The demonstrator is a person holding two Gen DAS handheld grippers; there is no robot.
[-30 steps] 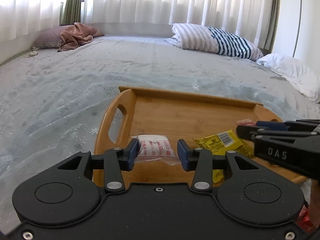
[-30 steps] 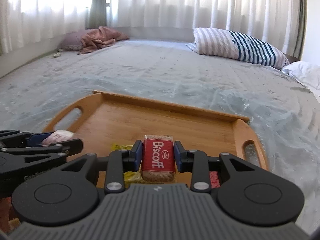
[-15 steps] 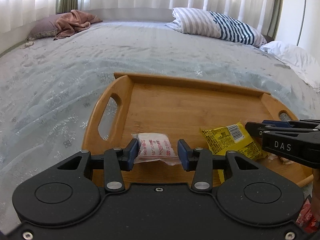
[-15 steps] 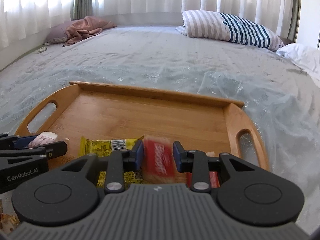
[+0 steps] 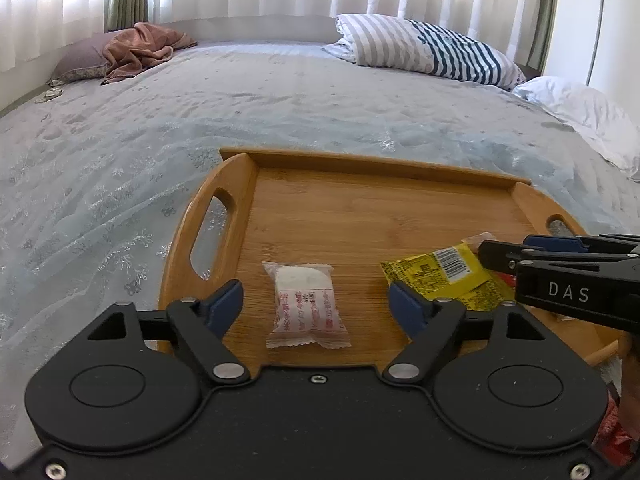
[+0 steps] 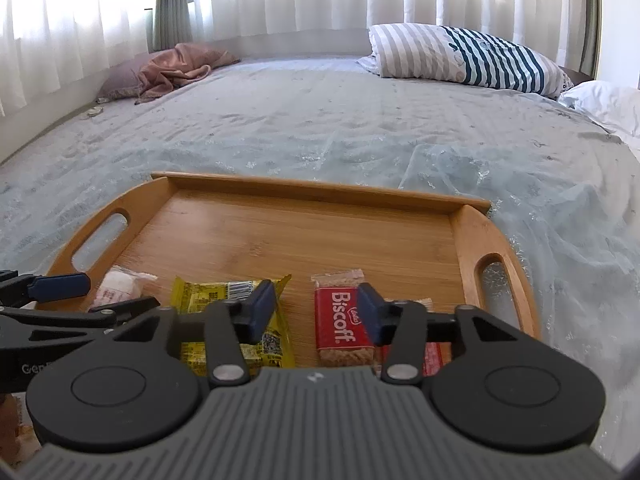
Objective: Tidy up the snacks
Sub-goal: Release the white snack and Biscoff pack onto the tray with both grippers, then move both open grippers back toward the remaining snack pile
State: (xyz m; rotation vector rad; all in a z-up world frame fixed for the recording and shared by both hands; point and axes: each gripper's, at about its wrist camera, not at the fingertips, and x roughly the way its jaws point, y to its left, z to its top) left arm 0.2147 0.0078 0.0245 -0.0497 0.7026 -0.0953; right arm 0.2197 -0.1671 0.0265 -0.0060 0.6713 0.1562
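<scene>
On the wooden tray's (image 5: 360, 216) near edge, toward its left handle, a white sachet (image 5: 306, 304) lies free between the left gripper's (image 5: 316, 300) just-opened, spread jaws. Further right, beside a yellow packet (image 6: 236, 320), the right gripper's (image 6: 316, 308) jaws, likewise just opened, flank the red Biscoff biscuit (image 6: 340, 320).

Left gripper (image 5: 315, 300): just opened wide, off the white packet (image 5: 306, 307); packet lying free on tray (image 5: 360, 216), midway between jaws.
Right gripper (image 6: 316, 307): just opened; Biscoff (image 6: 343, 326) released, flat on tray, nearer right jaw.
</scene>
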